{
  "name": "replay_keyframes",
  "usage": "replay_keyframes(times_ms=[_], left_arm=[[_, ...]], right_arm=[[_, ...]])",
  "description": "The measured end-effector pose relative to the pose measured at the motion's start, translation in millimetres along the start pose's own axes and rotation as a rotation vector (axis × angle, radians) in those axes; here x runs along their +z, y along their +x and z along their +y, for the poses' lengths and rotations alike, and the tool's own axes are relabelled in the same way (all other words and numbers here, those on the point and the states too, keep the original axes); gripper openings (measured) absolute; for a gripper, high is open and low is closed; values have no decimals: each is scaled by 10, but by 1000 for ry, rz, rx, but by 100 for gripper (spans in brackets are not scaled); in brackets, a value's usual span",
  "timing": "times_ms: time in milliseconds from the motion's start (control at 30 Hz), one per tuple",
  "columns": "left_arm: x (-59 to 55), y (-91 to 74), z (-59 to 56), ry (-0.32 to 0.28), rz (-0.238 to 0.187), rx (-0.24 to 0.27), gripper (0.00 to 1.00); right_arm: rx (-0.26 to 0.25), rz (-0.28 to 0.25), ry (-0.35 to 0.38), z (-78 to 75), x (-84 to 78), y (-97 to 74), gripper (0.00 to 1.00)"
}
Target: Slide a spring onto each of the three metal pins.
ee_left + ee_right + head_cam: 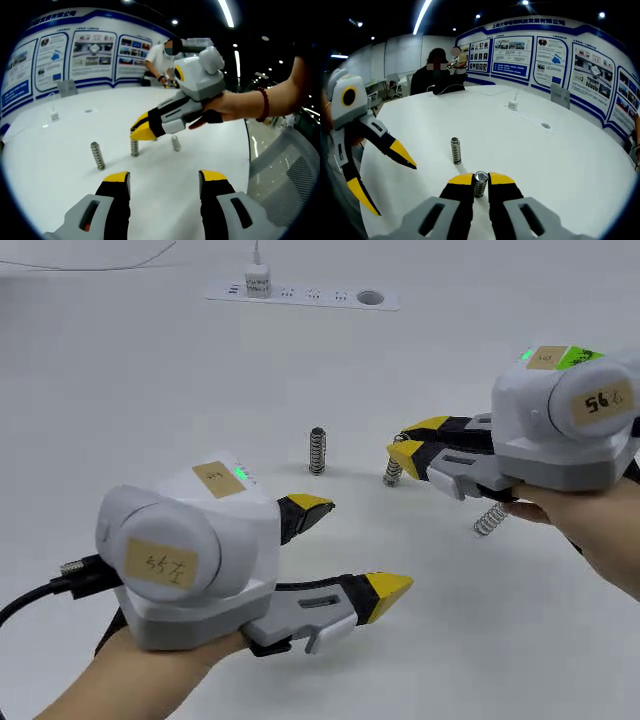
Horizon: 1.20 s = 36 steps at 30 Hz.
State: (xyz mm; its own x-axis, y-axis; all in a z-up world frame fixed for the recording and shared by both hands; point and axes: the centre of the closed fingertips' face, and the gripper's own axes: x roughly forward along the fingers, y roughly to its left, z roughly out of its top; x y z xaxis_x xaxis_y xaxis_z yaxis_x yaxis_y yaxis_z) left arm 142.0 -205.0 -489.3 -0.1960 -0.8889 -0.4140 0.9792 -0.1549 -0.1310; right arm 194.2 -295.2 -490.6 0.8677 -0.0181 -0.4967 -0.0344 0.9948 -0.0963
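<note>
While the right tongs [480,178] are pinching a grey coiled metal spring [480,185] that stands upright on the white surface [530,150], the left tongs [165,176] are spread wide and hold nothing, low above the surface. A second upright spring [317,450] stands near the pinched one, apart from both tongs. A third spring [490,518] looks tilted in the head view, just beside the right hand [590,520].

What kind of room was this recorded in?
Probably a company showroom or office hall: blue-framed display boards, a large white table with a power strip, ceiling strip lights.
</note>
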Motion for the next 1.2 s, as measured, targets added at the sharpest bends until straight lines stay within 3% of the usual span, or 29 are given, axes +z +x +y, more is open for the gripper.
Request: replay_keyframes(times_ms=[200, 533, 667, 933, 1200], left_arm=[[-7, -3, -3, 1, 3, -1, 56], [-19, -9, 21, 0, 8, 12, 55], [-19, -15, 28, 3, 8, 15, 55], [17, 15, -20, 25, 4, 6, 57], [132, 121, -81, 65, 0, 15, 56]], right_arm=[[-2, 15, 13, -10, -78, 31, 11], [-5, 11, 37, -18, -69, 20, 12], [-15, 22, 75, -33, -85, -7, 21], [-24, -26, 146, -41, 37, -161, 26], [-48, -76, 213, -113, 165, -390, 31]])
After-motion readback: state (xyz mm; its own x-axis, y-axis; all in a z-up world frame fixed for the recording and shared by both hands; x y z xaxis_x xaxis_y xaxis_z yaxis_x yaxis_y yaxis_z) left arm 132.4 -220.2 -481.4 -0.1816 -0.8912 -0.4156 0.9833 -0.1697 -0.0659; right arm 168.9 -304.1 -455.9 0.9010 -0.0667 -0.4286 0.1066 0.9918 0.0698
